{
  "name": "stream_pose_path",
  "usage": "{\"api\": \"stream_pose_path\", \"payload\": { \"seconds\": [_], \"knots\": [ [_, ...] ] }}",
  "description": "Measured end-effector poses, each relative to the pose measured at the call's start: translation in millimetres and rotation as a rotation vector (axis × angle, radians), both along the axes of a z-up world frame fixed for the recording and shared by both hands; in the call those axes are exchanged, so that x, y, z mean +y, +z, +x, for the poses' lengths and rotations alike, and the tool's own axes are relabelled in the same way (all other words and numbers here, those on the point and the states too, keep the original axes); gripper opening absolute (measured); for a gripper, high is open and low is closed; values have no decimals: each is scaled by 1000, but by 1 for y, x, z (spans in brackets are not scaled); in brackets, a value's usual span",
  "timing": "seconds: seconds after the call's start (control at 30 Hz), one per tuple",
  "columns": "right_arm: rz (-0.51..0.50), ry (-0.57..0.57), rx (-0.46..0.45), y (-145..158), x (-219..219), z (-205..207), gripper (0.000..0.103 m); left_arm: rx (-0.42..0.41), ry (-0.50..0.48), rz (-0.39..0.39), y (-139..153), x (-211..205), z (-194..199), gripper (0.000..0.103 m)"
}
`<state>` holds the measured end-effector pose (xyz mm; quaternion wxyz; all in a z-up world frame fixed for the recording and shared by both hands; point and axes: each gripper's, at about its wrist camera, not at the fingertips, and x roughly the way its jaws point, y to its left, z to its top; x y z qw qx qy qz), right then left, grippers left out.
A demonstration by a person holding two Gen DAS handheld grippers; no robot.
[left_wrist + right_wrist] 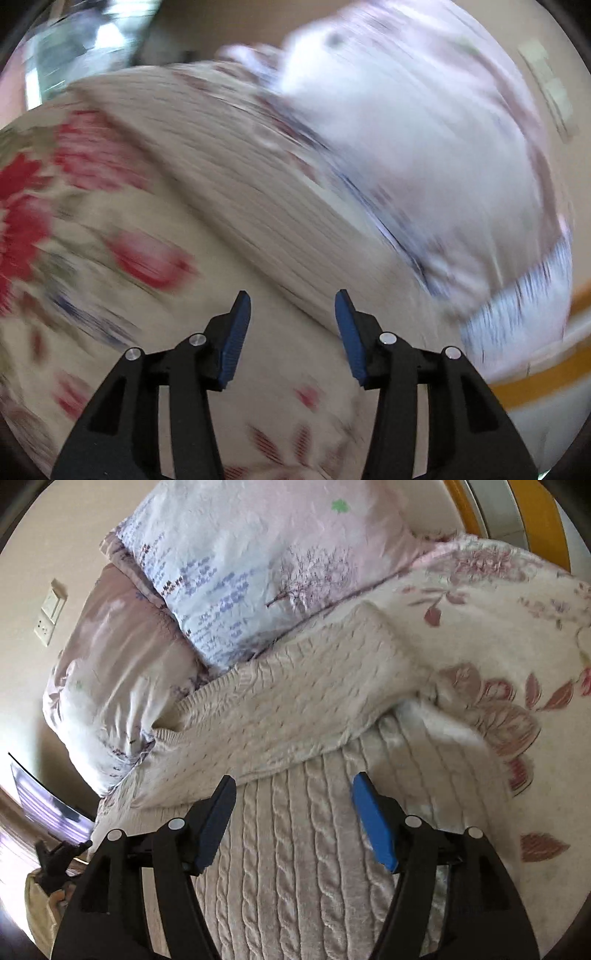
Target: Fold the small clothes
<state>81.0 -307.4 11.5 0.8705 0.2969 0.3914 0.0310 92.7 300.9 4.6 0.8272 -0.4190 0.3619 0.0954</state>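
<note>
- Both grippers spread wide, empty: left gripper (292,301), right gripper (294,784).
- Cream sweater (295,849) flat on floral bedspread (498,627), just beside pillows (240,554).
- Sleeve (295,701) folded diagonally across body, cuff toward upper right.

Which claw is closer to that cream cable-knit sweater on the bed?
Right. The right claw hovers open directly over the sweater. The left claw, also open, is over the floral bedspread; its view is blurred, the knit lying just ahead.
</note>
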Motion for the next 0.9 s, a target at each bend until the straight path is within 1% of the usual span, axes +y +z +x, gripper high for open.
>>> {"api": "stream_pose_path", "payload": {
  "seconds": [0.03, 0.07, 0.1, 0.2, 0.27, 0.3, 0.37, 0.43, 0.5, 0.57, 0.63, 0.67, 0.7, 0.77, 0.83, 0.9],
  "knots": [
    [2, 3, -8, 1, 0, -1, 70, 3, 39, -21, -3, 11, 0, 47],
    [6, 6, -7, 0, 0, -1, 71, -3, 68, -43, -6, 20, -1, 42],
    [8, 7, -2, -1, 1, 0, 71, -13, 100, -69, -8, 31, 0, 41],
    [14, 15, -11, -1, 1, 0, 71, -37, 161, -122, -11, 52, 3, 38],
    [13, 18, -11, -1, 2, 0, 72, -50, 200, -148, -13, 62, 6, 34],
    [12, 20, -12, -1, 2, -1, 72, -54, 211, -153, -14, 65, 8, 33],
    [13, 20, -12, -2, 2, -1, 72, -56, 231, -158, -15, 70, 9, 26],
    [16, 20, -13, -1, 2, -1, 73, -56, 240, -167, -17, 73, 9, 23],
    [16, 20, -13, -1, 3, -1, 73, -51, 236, -178, -17, 75, 12, 9],
    [16, 22, -13, -1, 4, 0, 74, -65, 233, -176, -13, 74, 14, 6],
    [20, 22, -15, -1, 4, -1, 74, -91, 214, -132, 1, 67, 15, 6],
    [21, 23, -15, -1, 4, 0, 74, -117, 187, -102, 13, 59, 17, 6],
    [23, 23, -16, -1, 3, 0, 74, -137, 164, -88, 22, 52, 18, 6],
    [27, 22, -17, -1, 3, -1, 74, -190, 82, -57, 45, 25, 25, 5],
    [34, 21, -18, -1, 2, -1, 74, -223, 8, -27, 63, -2, 30, 5],
    [43, 18, -20, -2, 1, -2, 74, -249, -99, 13, 82, -46, 38, 5]
  ]
}}
